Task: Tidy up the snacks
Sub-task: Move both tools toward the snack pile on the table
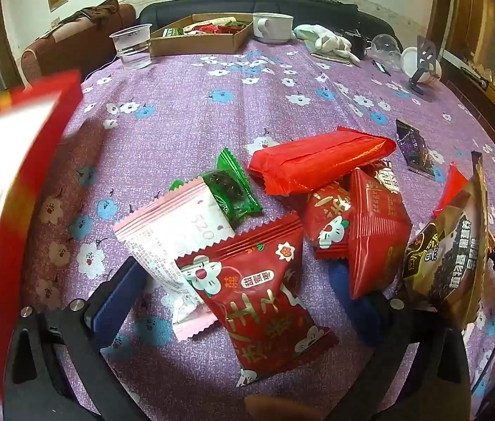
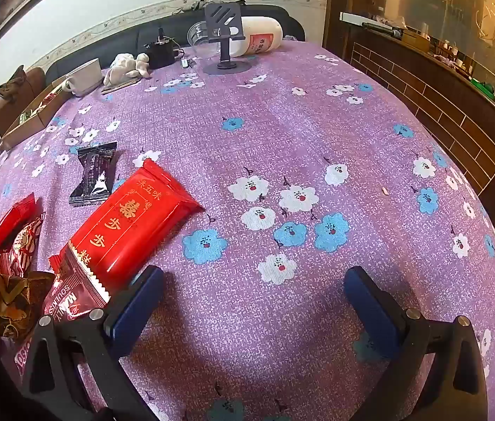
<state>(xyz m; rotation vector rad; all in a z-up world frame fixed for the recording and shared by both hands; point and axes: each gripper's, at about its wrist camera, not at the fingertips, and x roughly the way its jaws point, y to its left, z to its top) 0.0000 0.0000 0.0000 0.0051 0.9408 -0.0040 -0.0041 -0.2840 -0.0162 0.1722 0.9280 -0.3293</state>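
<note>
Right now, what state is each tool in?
Left tool: open, holding nothing, snack packets lying between its fingers.
Right tool: open, empty, over bare tablecloth.

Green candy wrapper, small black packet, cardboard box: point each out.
Green candy wrapper (image 1: 231, 189): left wrist view, its clear middle.
Small black packet (image 2: 95, 175): right wrist view, its centre.
Cardboard box (image 1: 195, 46): left wrist view, its front wall.
</note>
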